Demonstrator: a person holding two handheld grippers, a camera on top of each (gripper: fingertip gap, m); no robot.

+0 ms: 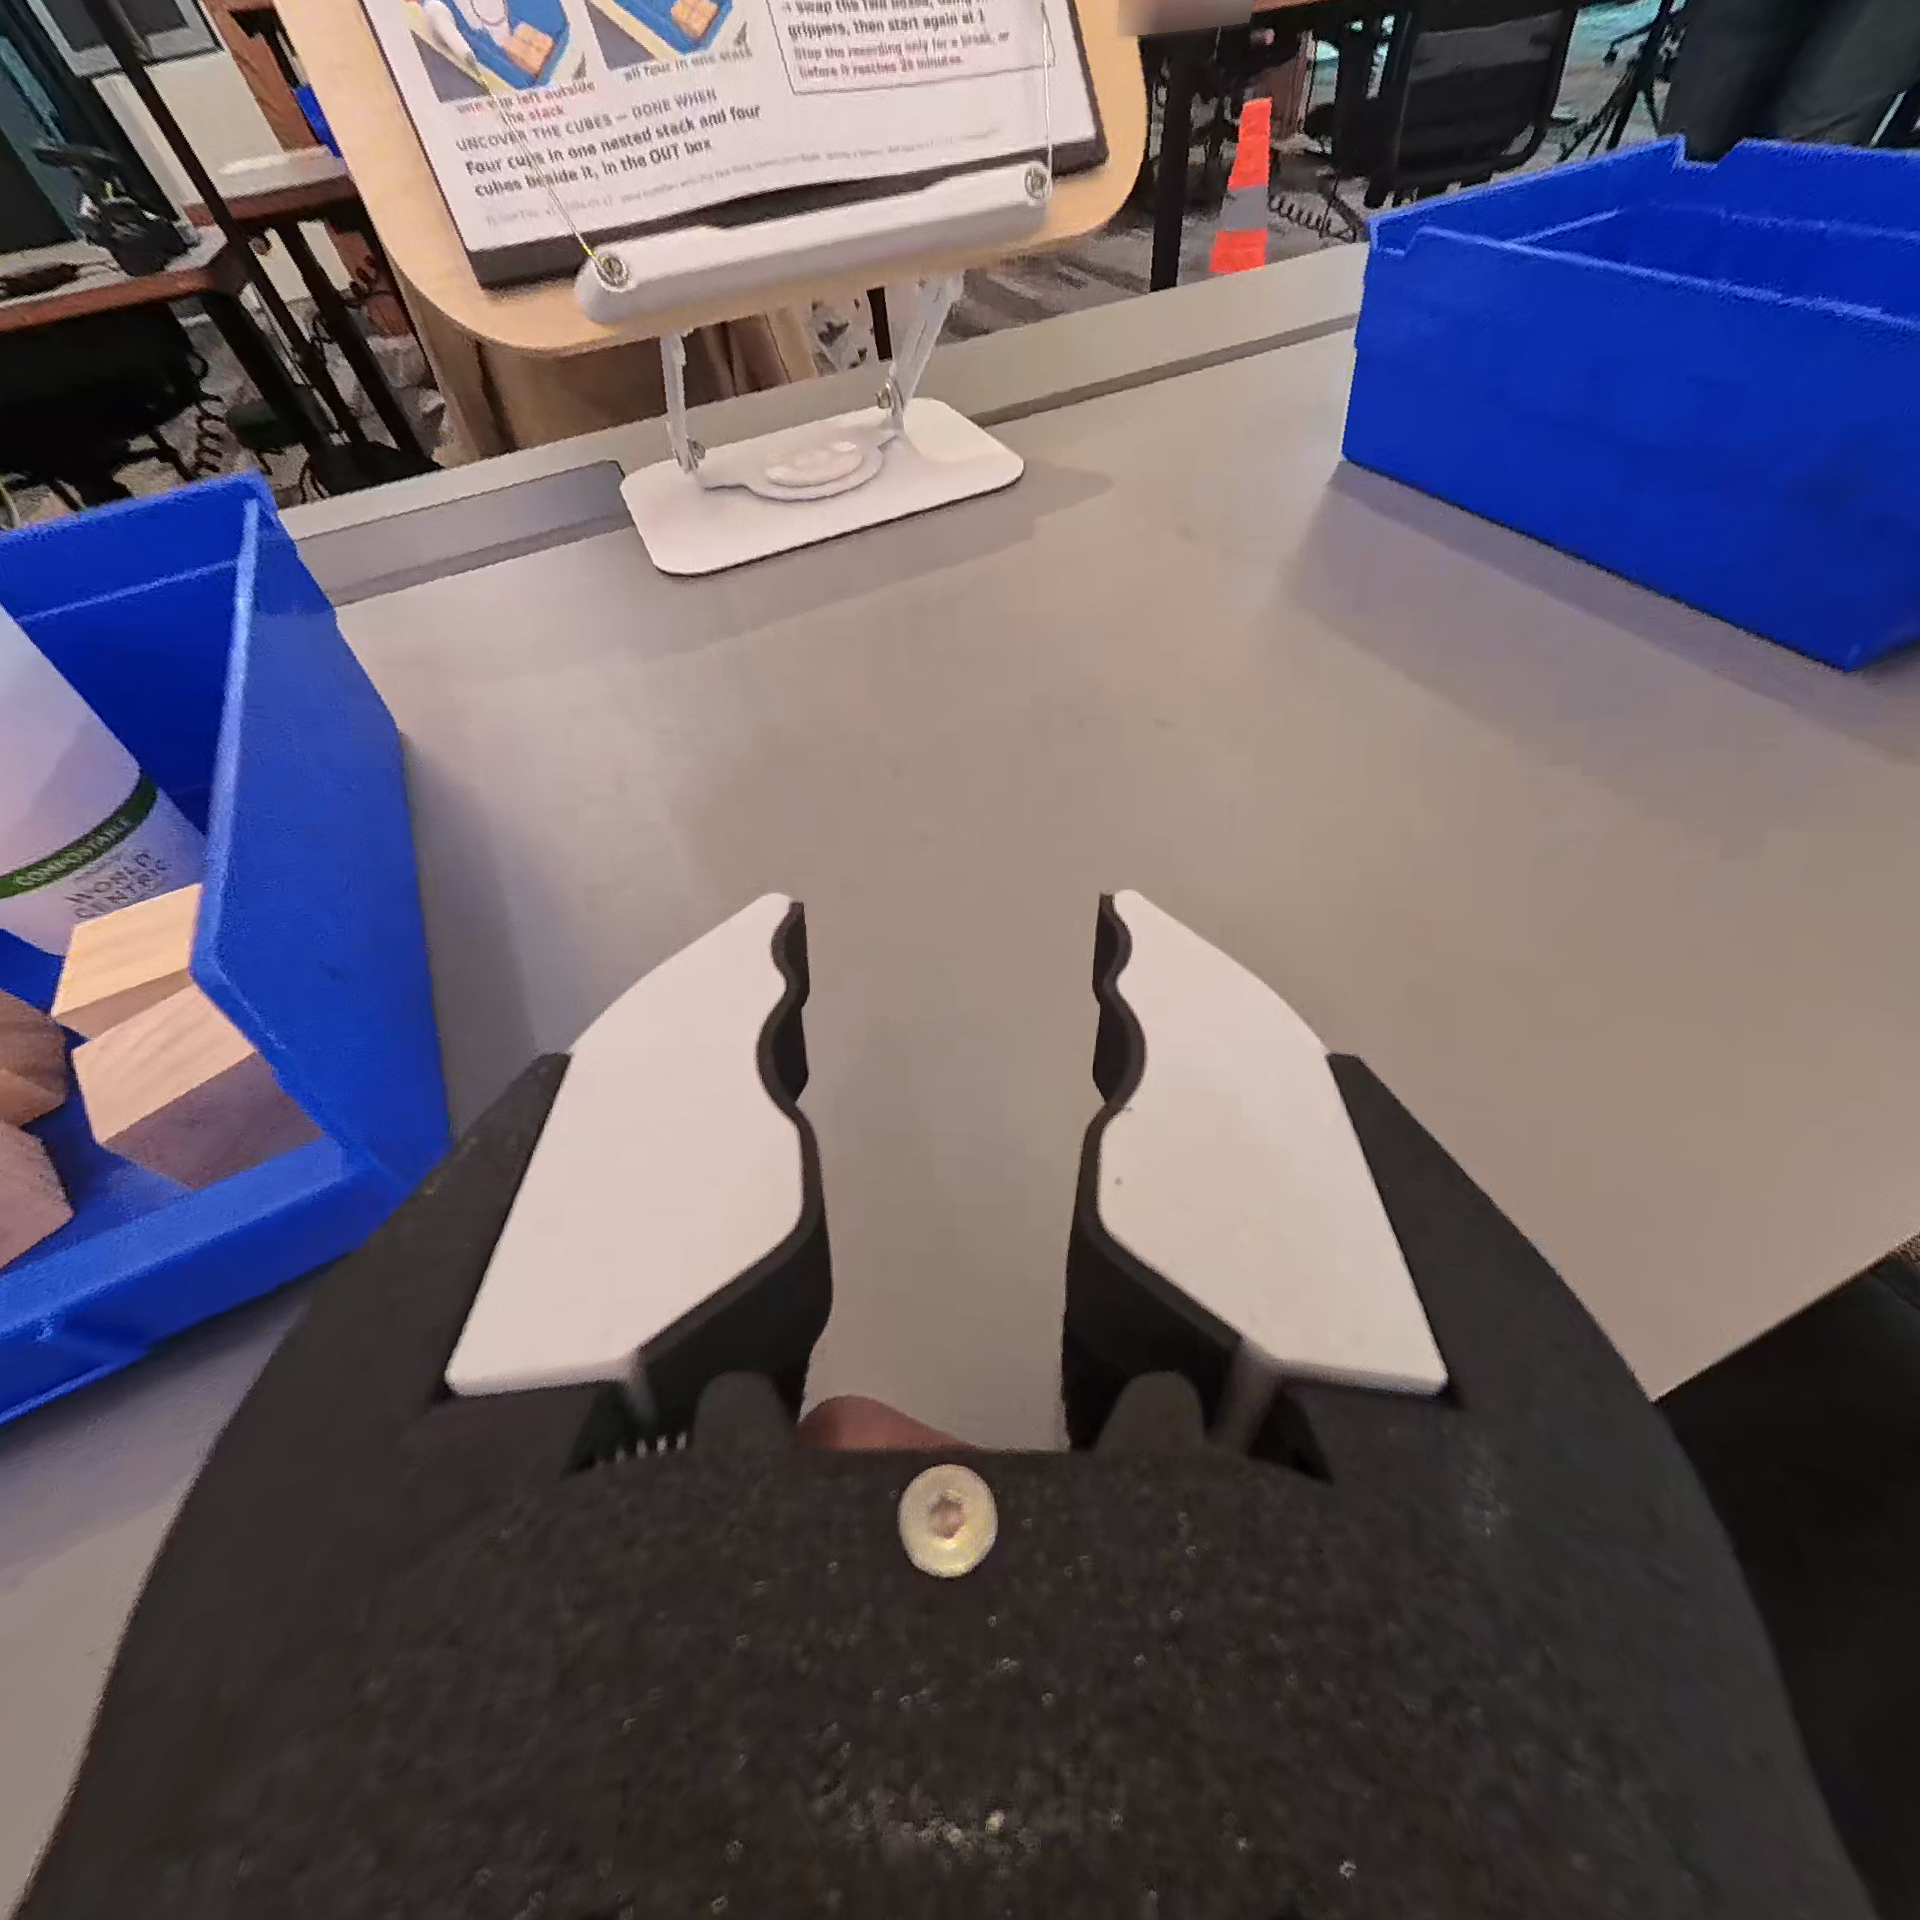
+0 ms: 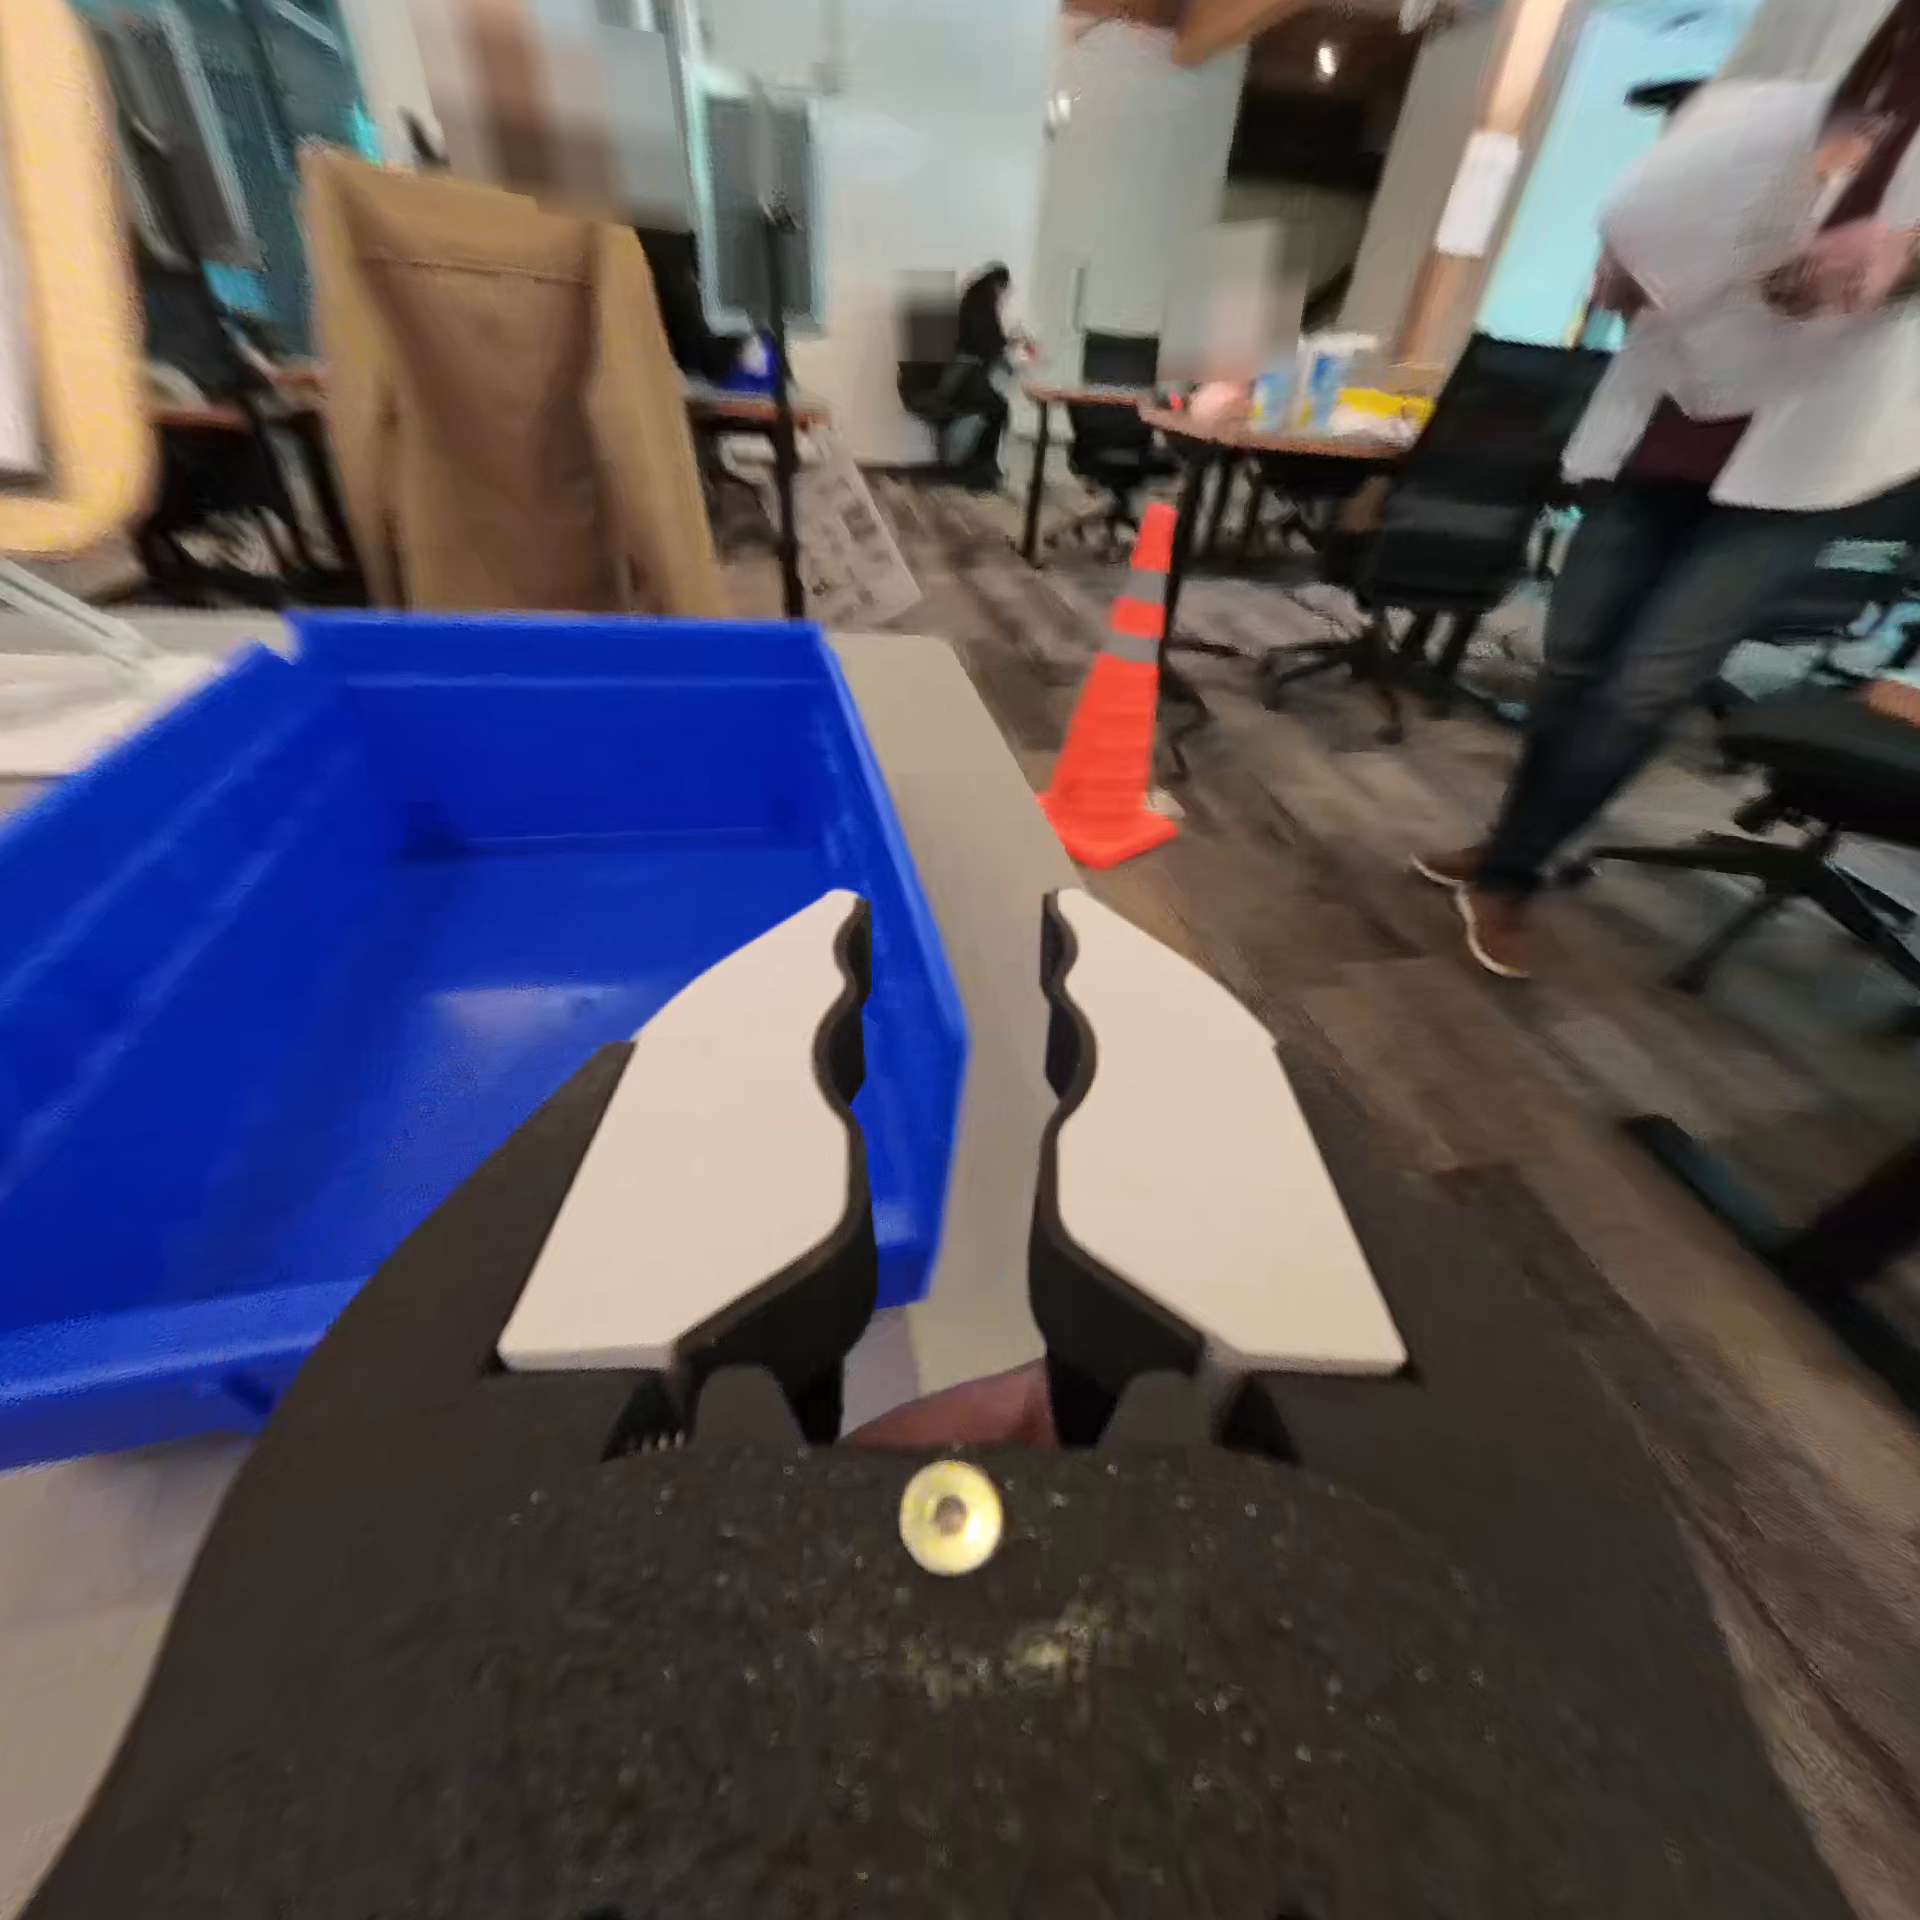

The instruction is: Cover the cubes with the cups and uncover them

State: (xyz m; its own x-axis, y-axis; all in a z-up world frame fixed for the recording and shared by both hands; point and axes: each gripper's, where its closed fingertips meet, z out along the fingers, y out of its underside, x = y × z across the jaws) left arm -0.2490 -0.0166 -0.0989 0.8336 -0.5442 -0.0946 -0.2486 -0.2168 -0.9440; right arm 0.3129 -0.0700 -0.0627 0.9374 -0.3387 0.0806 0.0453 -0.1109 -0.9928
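Note:
In the left wrist view a blue bin (image 1: 301,904) at the left holds several wooden cubes (image 1: 156,1081) and a white cup (image 1: 62,821), cut off by the frame edge. My left gripper (image 1: 951,909) is open and empty, above the grey table (image 1: 987,748), to the right of that bin. In the right wrist view my right gripper (image 2: 954,904) is open and empty, above the right wall of a second blue bin (image 2: 468,987), whose visible inside holds nothing. That bin also shows in the left wrist view (image 1: 1621,436) at the far right.
A white stand (image 1: 821,478) with an instruction sheet on a wooden board (image 1: 727,135) stands at the table's back. The table's right edge (image 2: 977,790) runs past the bin. Beyond it are an orange cone (image 2: 1122,707), office chairs (image 2: 1455,530) and a walking person (image 2: 1704,436).

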